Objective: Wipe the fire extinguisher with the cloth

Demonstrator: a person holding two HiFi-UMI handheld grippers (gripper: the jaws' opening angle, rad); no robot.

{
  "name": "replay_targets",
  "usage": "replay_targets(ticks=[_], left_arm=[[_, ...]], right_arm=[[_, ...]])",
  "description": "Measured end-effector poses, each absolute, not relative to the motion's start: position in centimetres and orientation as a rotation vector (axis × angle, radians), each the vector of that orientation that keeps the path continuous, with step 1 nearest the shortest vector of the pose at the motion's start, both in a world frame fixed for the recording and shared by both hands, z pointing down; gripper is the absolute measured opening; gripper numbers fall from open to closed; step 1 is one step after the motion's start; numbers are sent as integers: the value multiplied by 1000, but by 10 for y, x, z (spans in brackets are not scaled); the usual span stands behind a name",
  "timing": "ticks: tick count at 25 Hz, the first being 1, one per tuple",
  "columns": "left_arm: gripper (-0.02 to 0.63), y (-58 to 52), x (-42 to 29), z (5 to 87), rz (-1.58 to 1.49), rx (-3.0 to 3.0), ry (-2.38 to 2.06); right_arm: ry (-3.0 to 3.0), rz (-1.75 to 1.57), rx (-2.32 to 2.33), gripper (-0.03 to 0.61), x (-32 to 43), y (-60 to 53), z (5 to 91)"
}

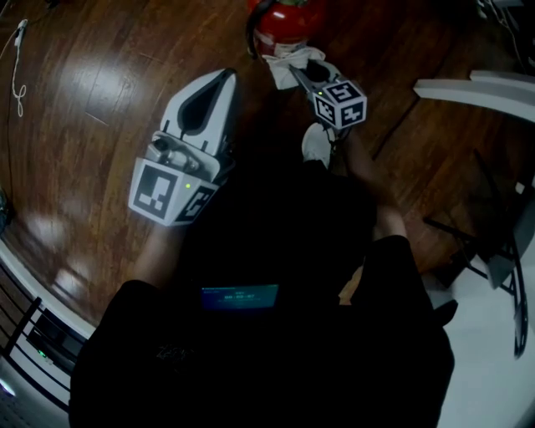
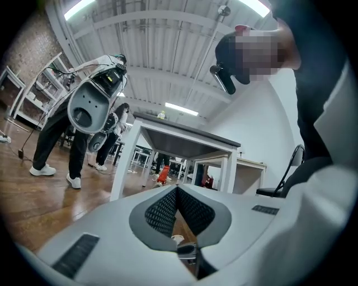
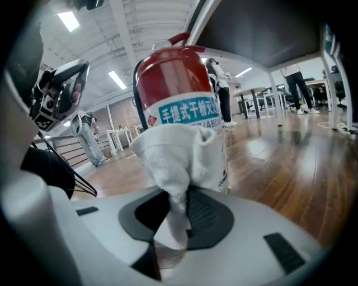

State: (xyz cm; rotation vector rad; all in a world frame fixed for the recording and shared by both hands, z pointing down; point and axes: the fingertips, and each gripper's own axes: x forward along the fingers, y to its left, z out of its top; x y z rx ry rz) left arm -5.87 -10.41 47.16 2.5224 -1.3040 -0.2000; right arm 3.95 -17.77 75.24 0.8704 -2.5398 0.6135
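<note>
Looking down in the head view: fire extinguisher (image 1: 288, 18), red, standing on the wooden floor (image 1: 84, 125) at the top edge of the picture; white cloth (image 1: 294, 60) bunched against its near side; right tongs (image 1: 298, 75) reaching forward with the cloth at their tips; left tongs (image 1: 221, 84) held off to the left, well apart from the extinguisher and touching nothing. Left gripper view: left tongs (image 2: 178, 191) pressed together with nothing between them, aimed across the room towards a white table (image 2: 184, 137). Right gripper view: right tongs (image 3: 180, 208) pinching a fold of the cloth (image 3: 179, 159), its wad laid against the fire extinguisher (image 3: 174, 84) at the label band, low on the red body; the upper body and top fittings uncovered. Status, as a judgement: wiping looks begun or about to begin, with contact at one patch of the front. The upper body, top fittings, sides and back are left to do. No view shows which areas are already clean.
</note>
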Motion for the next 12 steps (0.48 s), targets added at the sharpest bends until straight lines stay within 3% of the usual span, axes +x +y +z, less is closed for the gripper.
replay_targets(ticks=[5, 12], left_arm=[[-2, -104, -67, 471, -219, 2520, -1311], [-2, -97, -73, 466, -246, 2527, -1301]], right_arm=[[-2583, 614, 899, 97, 51, -174, 725], [-2887, 484, 1011, 100, 89, -174, 566]])
